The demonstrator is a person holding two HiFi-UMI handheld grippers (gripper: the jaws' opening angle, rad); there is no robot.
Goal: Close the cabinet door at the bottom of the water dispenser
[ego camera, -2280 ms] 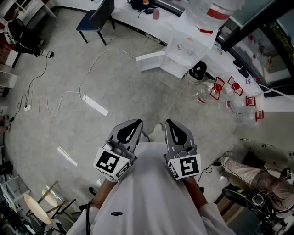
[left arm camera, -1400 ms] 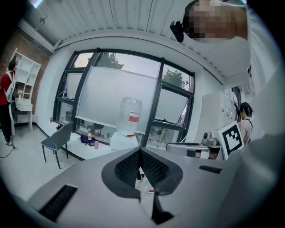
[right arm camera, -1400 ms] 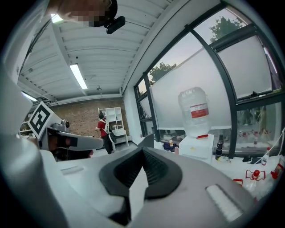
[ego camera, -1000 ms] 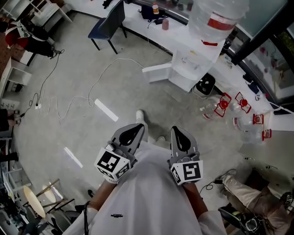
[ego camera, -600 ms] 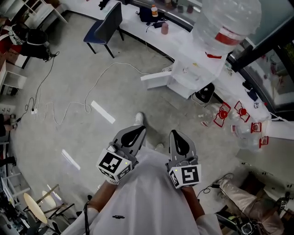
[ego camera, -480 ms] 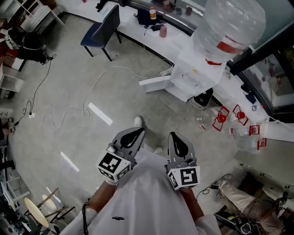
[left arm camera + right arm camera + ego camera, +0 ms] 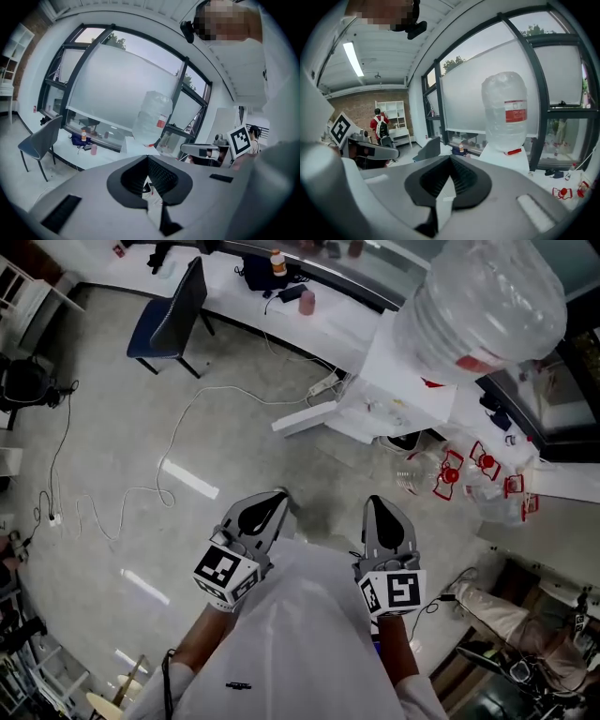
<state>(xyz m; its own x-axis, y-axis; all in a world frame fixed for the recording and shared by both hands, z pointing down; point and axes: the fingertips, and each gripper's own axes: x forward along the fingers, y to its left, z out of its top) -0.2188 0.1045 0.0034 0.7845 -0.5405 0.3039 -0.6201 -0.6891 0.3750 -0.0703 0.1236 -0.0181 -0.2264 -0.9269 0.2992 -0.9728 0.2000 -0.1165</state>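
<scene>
The white water dispenser point(image 7: 398, 381) stands at the upper right of the head view, with a big clear bottle point(image 7: 483, 296) on top. Its bottom cabinet door point(image 7: 305, 418) stands open, a white panel sticking out to the left over the floor. My left gripper point(image 7: 278, 495) and right gripper point(image 7: 375, 502) are held side by side in front of my body, well short of the door, both shut and empty. The bottle point(image 7: 152, 117) shows beyond the left gripper point(image 7: 147, 158). The right gripper point(image 7: 450, 158) points at the bottle point(image 7: 506, 110) and the dispenser body point(image 7: 506, 159).
A blue chair point(image 7: 173, 310) and a white counter point(image 7: 281, 315) with small items stand at the back. A white cable point(image 7: 187, 418) and power strip point(image 7: 323, 388) lie on the floor. Several red-handled empty bottles point(image 7: 469, 465) lie right of the dispenser. A person point(image 7: 379, 124) stands far off.
Both grippers have come forward toward the dispenser, which now looks larger and closer in the head view. Their jaws stay shut and empty.
</scene>
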